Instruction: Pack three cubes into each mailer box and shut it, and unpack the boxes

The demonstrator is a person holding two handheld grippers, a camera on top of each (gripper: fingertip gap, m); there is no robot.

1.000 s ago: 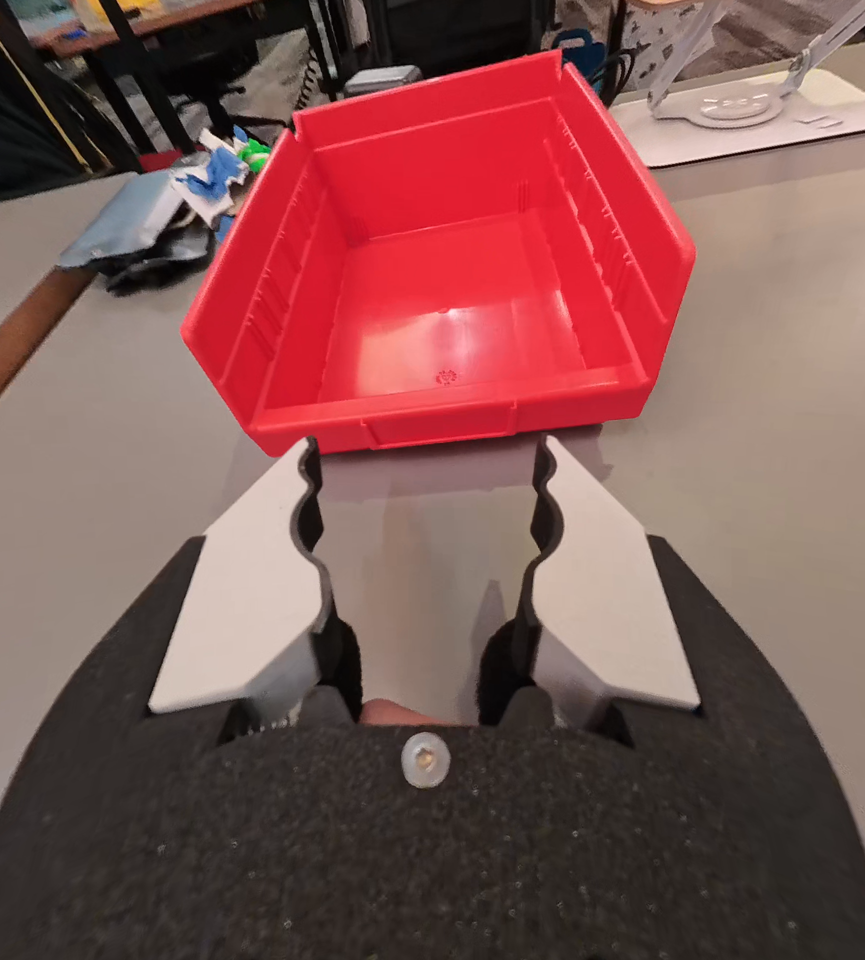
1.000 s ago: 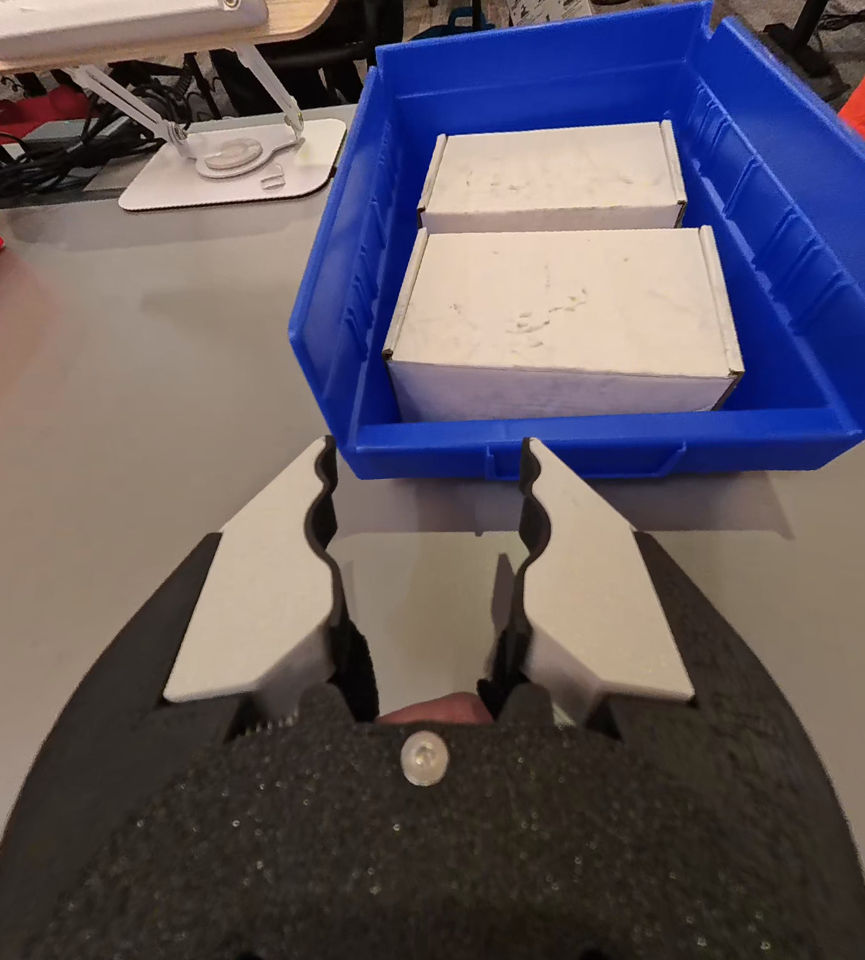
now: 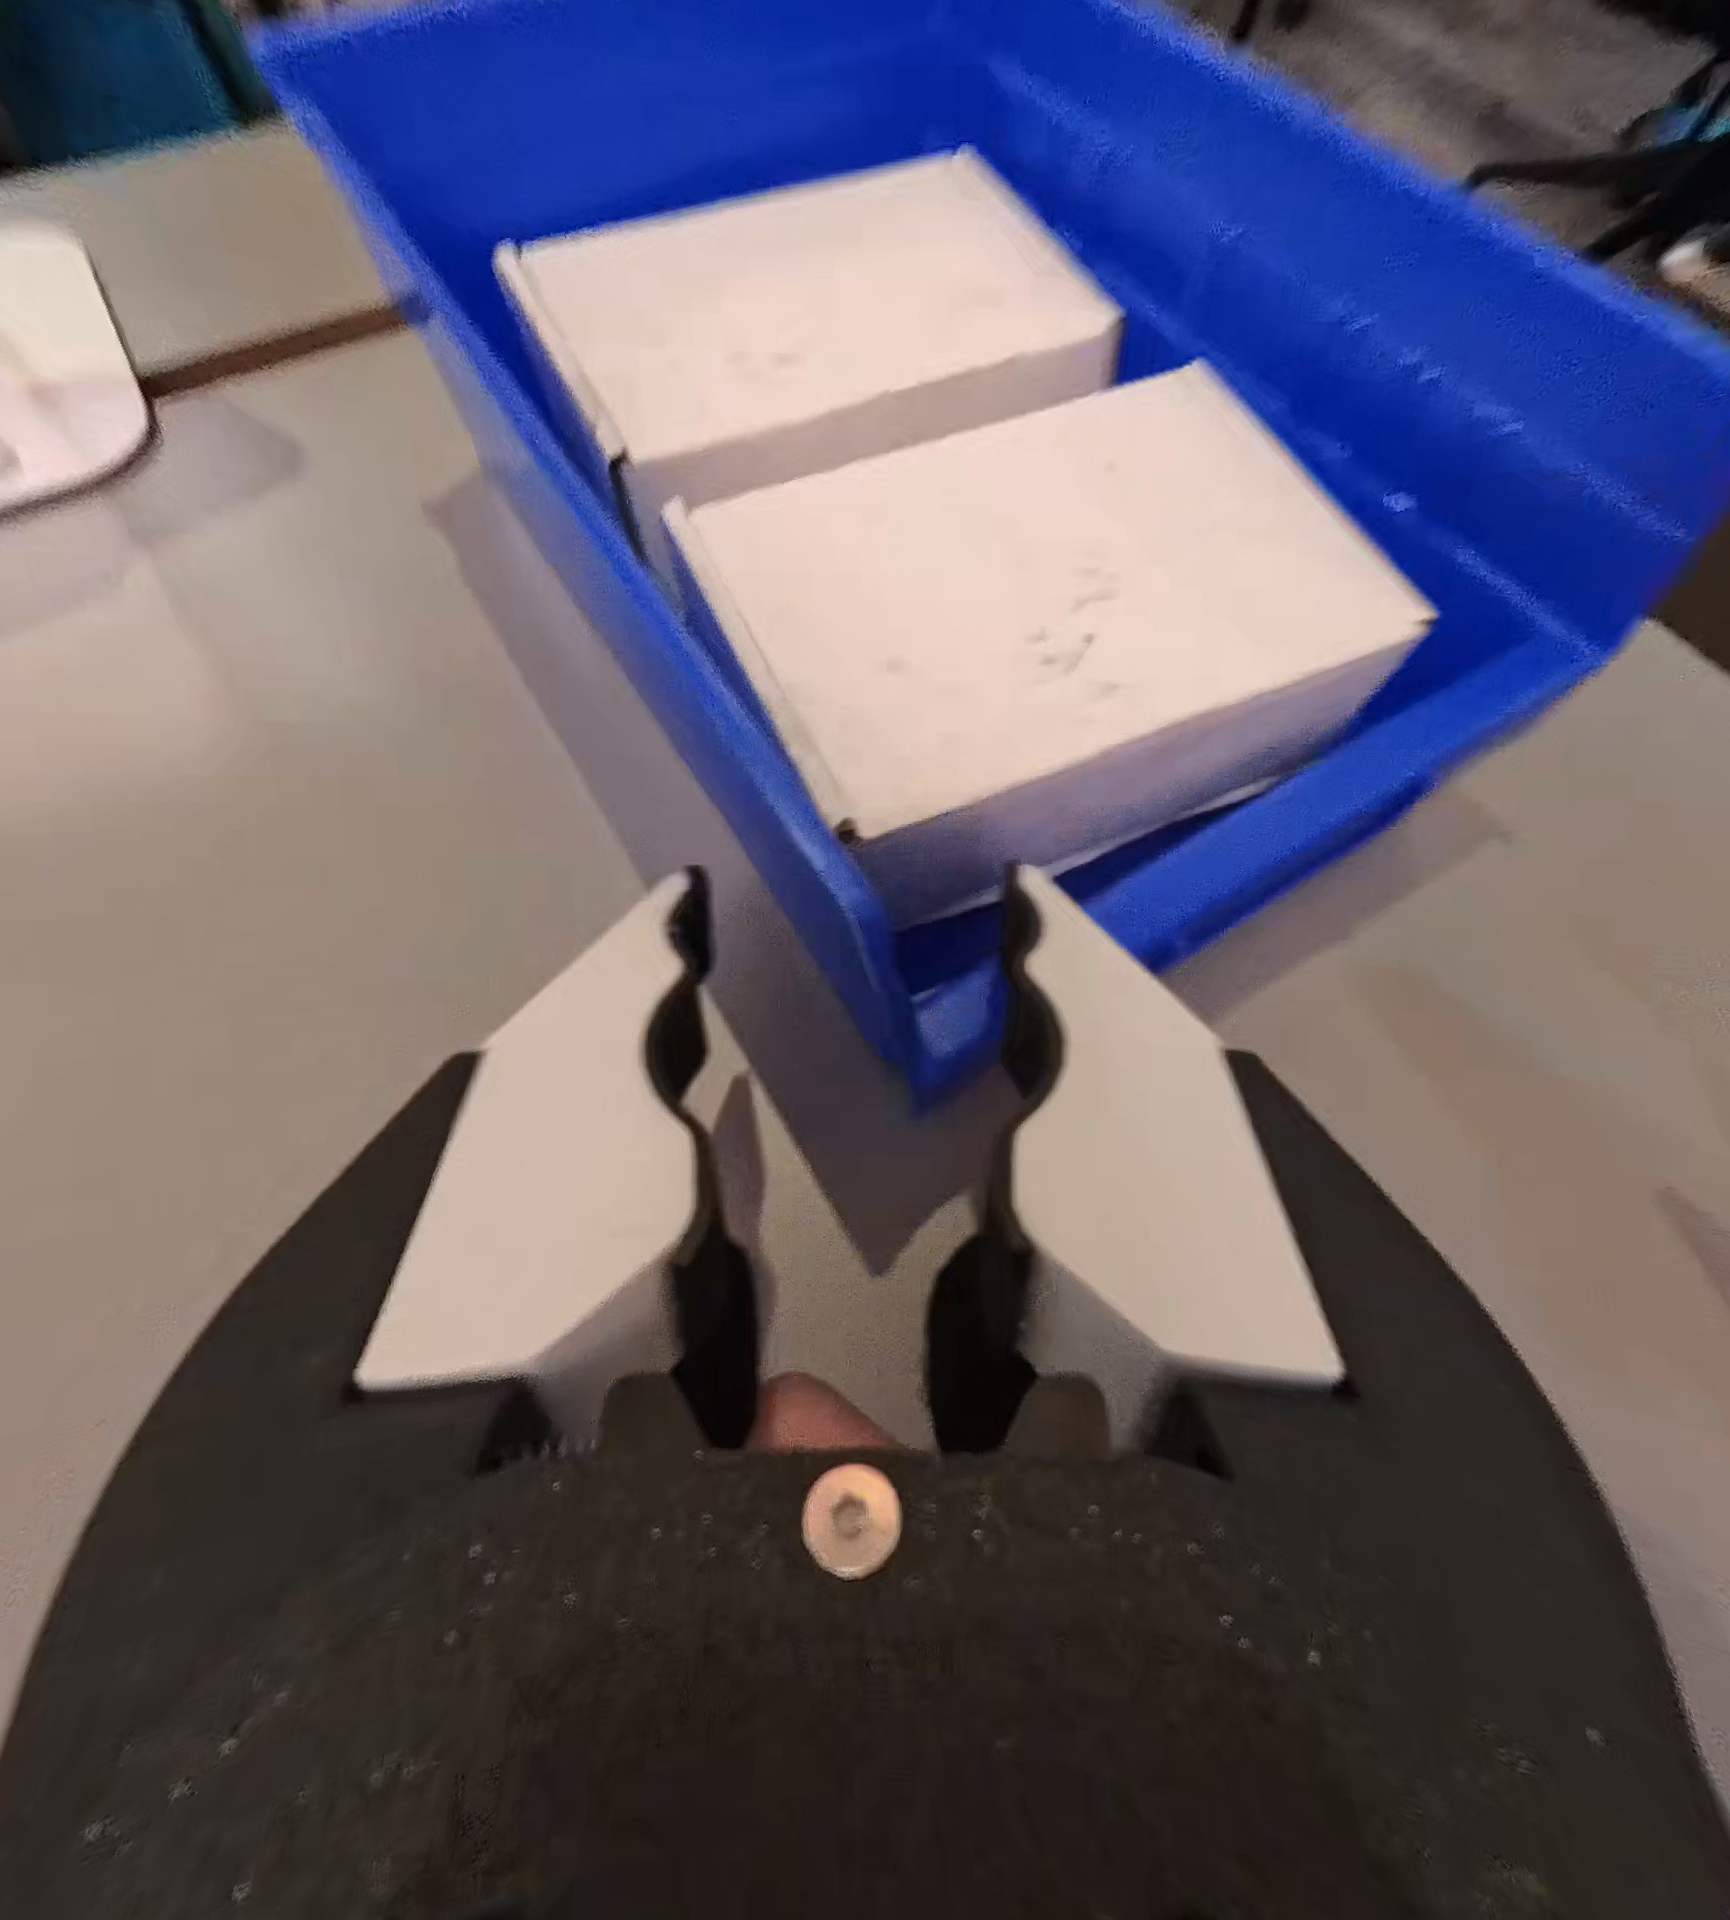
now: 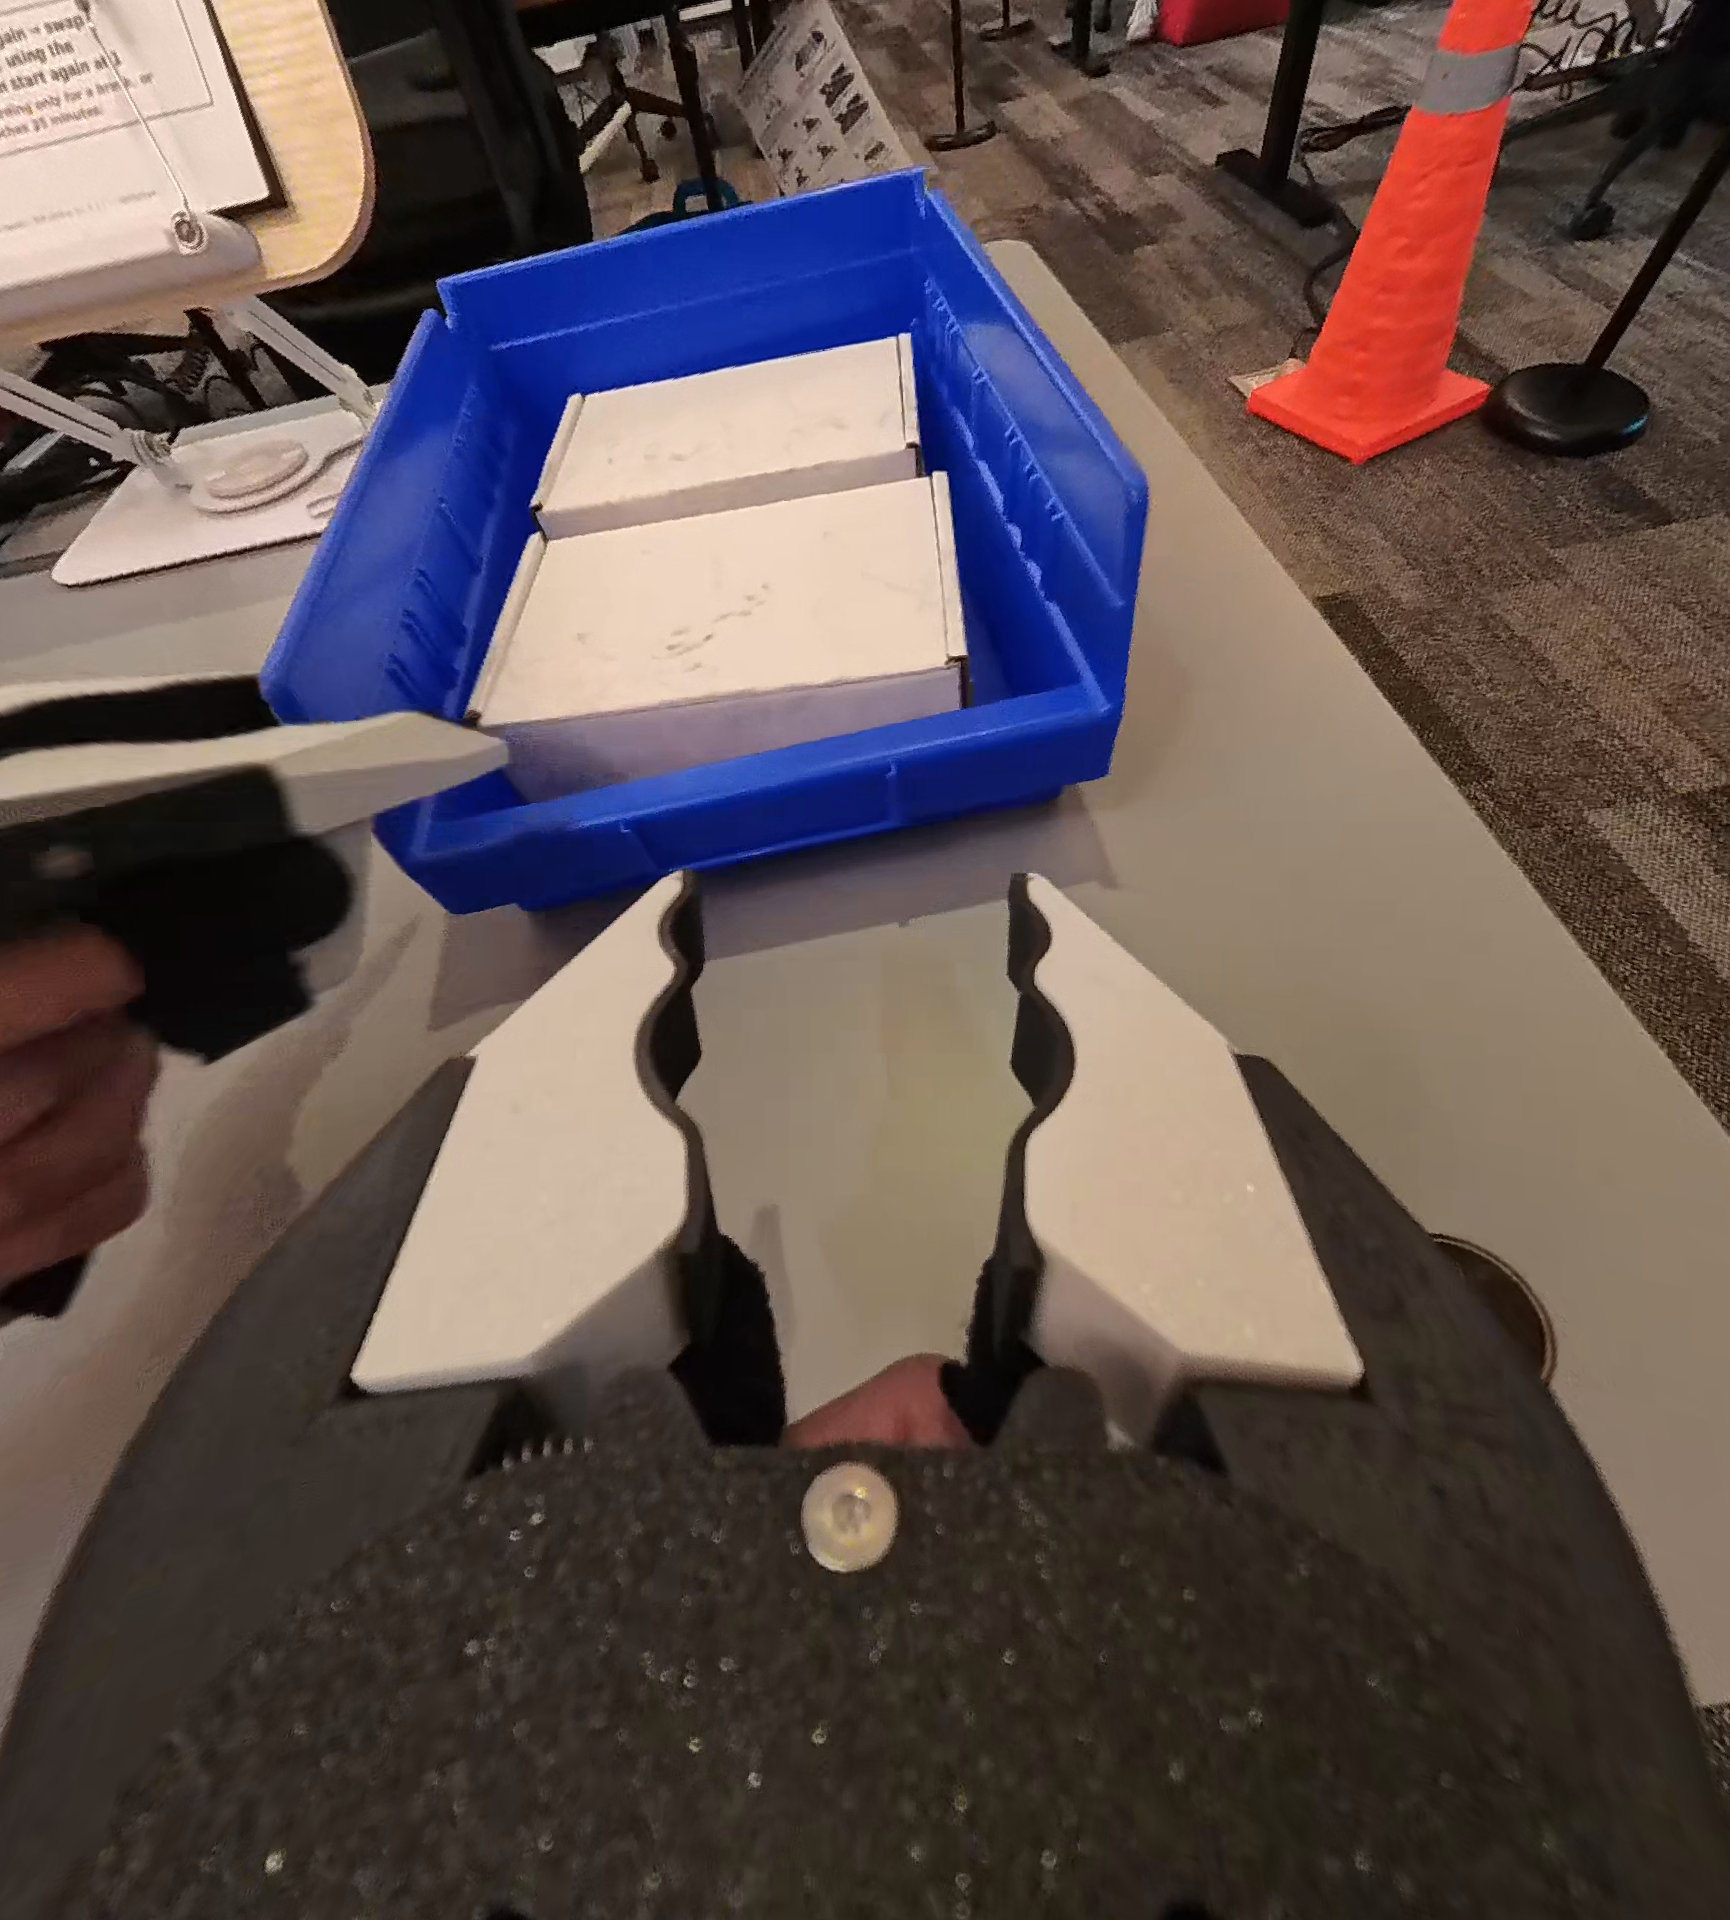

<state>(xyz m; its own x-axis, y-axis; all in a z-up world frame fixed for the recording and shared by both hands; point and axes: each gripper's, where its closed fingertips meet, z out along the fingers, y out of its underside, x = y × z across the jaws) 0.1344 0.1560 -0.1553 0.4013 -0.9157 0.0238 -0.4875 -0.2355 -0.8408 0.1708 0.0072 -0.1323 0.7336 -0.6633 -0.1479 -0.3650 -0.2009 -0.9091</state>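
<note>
Grey desk [image 4: 1256, 831] carries a blue bin [image 4: 1037, 540] holding two shut mailer boxes [image 4: 736, 613]; both hand-held grippers, left [image 3: 850, 914] and right [image 4: 850, 904], gape empty before it, so lifting the nearer box out likely comes next.

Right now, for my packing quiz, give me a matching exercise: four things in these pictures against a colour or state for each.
Things:
1. bin
2. near mailer box
3. cone
4. right gripper

States:
A. open, holding nothing
B. orange, on the floor
C. white, shut
D. blue, holds two boxes

Pairs: 1-D, 2-C, 3-B, 4-A
</note>
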